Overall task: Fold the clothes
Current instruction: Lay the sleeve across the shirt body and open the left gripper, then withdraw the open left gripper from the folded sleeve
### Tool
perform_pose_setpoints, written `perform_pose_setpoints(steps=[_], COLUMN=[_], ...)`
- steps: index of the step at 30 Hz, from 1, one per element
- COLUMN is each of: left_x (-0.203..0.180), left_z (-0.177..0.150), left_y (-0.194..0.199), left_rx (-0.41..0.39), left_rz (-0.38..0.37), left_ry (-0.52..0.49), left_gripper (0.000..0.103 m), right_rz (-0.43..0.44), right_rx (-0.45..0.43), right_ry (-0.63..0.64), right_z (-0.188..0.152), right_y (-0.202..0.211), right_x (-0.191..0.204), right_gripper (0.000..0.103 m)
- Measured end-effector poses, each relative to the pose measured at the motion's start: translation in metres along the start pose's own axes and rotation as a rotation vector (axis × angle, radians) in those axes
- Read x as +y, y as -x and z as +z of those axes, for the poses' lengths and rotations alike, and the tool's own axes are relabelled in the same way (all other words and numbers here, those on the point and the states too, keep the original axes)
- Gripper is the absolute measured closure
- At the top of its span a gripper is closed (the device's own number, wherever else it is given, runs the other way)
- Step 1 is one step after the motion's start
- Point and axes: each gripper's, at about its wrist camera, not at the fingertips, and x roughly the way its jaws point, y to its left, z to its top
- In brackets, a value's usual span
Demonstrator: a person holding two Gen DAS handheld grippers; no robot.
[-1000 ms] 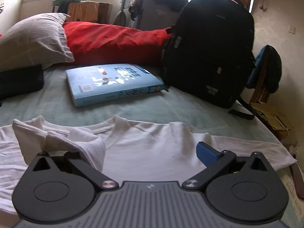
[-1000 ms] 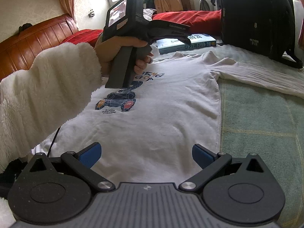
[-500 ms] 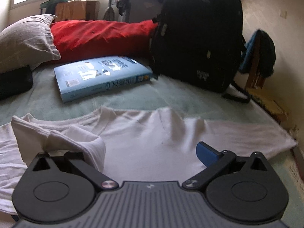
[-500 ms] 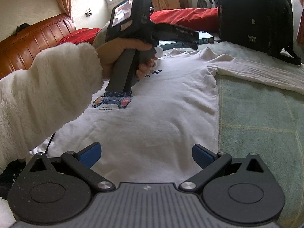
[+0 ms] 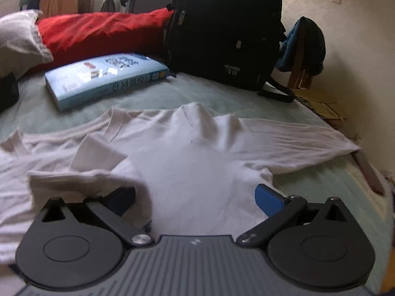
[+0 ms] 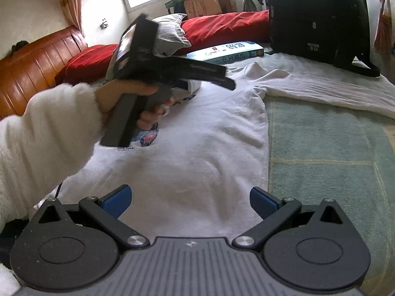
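Since the frame one second ago I have swung the left claw (image 5: 197,194) rightward across the white shirt (image 6: 192,153), and the sleeve fabric (image 5: 81,170) draped on its left finger has come along toward the chest. That claw reads as released: its fingers stand wide apart, the cloth hanging over one finger rather than pinched, the other blue pad (image 5: 267,198) bare. I judge this the inward fold of the left sleeve, carried so it lands on the body panel. The shirt lies face up on the bed (image 6: 333,148), collar toward the pillow, soft knit, wrinkled at the shoulder, a printed graphic (image 6: 148,138) on its chest. Beyond it lie a glossy pale-blue book (image 5: 103,79), a red quilt (image 5: 98,32) and an upright black backpack (image 5: 227,29). The right sleeve (image 5: 291,143) stretches flat toward the bed's edge, not yet folded. The right claw (image 6: 190,201) hovers released above the hem, fingers spread, holding nothing, placed, I judge, to pin or take the lower edge next.
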Motion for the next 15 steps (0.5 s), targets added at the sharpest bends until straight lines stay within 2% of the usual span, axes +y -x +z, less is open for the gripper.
perform_pose_setpoints(steps=[5,8,11,15], left_x=[0.015,0.028,0.04,0.047], left_z=[-0.001,0.002,0.006,0.016], left_y=[0.011,0.009,0.008,-0.001], left_rx=[0.024,0.032,-0.021,-0.049], left_rz=[-0.027,-0.004,0.034,0.026], left_ry=[0.053,0.113,0.189,0.248], left_gripper=[0.001,0.001,0.001,0.001], right_rz=[0.031,0.037,0.035,0.029], right_rx=[-0.011,-0.02,-0.023,-0.023], right_ry=[-0.011,-0.015,-0.025,-0.04], right_z=[0.003,0.002,0.001,0.0], right_y=[-0.001,0.0,0.0,0.0], right_x=[-0.002,-0.003,-0.006,-0.009], right_gripper=[0.0,0.0,0.0,0.0])
